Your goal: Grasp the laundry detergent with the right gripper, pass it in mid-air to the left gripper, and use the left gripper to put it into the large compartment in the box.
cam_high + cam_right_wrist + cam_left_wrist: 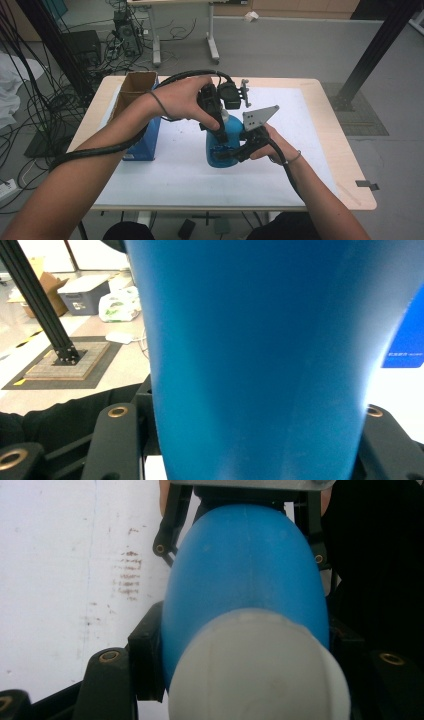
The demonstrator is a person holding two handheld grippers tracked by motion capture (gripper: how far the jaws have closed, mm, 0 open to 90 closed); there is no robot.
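A blue bottle (219, 146) with a white cap (260, 672) stands upright on the white sheet (165, 175) in the middle of the table. My left gripper (220, 119) comes down from above and is shut on the bottle's top, its black pads (146, 652) hugging the neck just under the cap. My right gripper (229, 152) reaches in level from the right and is shut on the bottle's body (260, 360), a jaw on either side. In the left gripper view the right gripper (240, 552) clasps the blue body (245, 565) farther down.
An open blue cardboard box (139, 112) stands left of the bottle. The wooden table (345, 165) ends near on the right. A black post (372, 50) rises beyond the right corner, and cables litter the floor (45, 100) at left.
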